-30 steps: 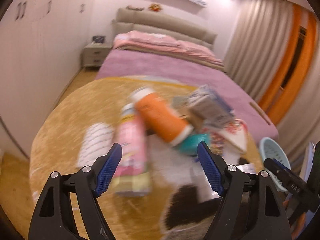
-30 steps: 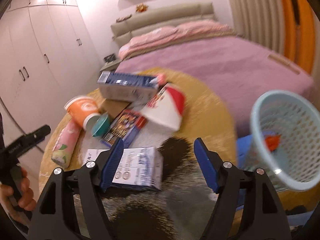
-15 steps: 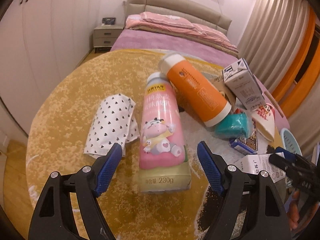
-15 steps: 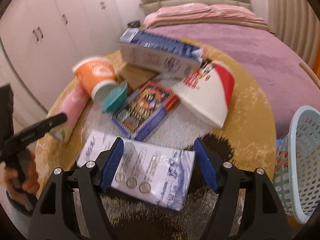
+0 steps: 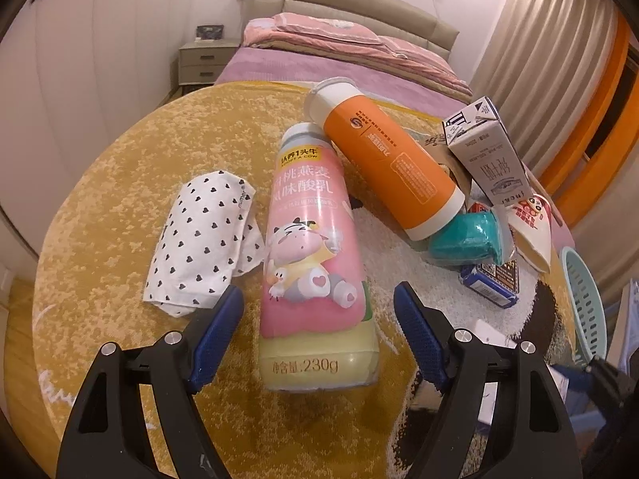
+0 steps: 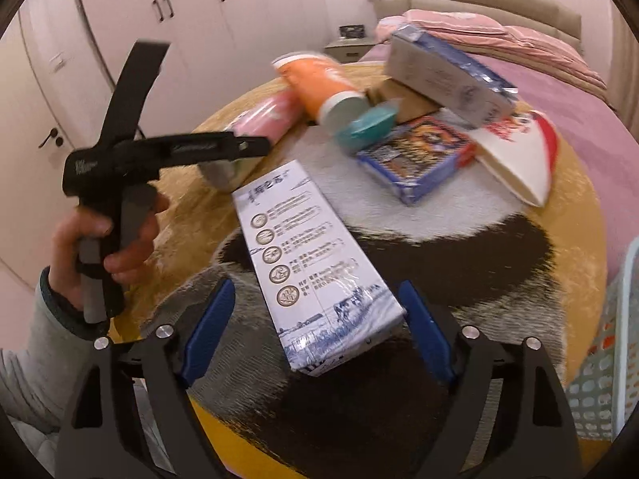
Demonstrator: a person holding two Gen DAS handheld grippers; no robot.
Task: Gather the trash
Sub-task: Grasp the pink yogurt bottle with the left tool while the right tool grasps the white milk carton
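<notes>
Pink yogurt bottle (image 5: 315, 263) between the wide-open, empty left claw (image 5: 319, 335) looks slick, best squeezed mid-body, while the opening right claw (image 6: 315, 323) straddles a light, crushable milk carton (image 6: 315, 267).

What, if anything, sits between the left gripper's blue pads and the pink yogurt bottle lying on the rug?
Nothing visible. The left gripper already straddles the base of the pink yogurt bottle, with bare gaps both sides. The heart-print white cloth lies just outside one pad.

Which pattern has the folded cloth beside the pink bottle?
The cloth is white with small black hearts; left wrist view.
</notes>
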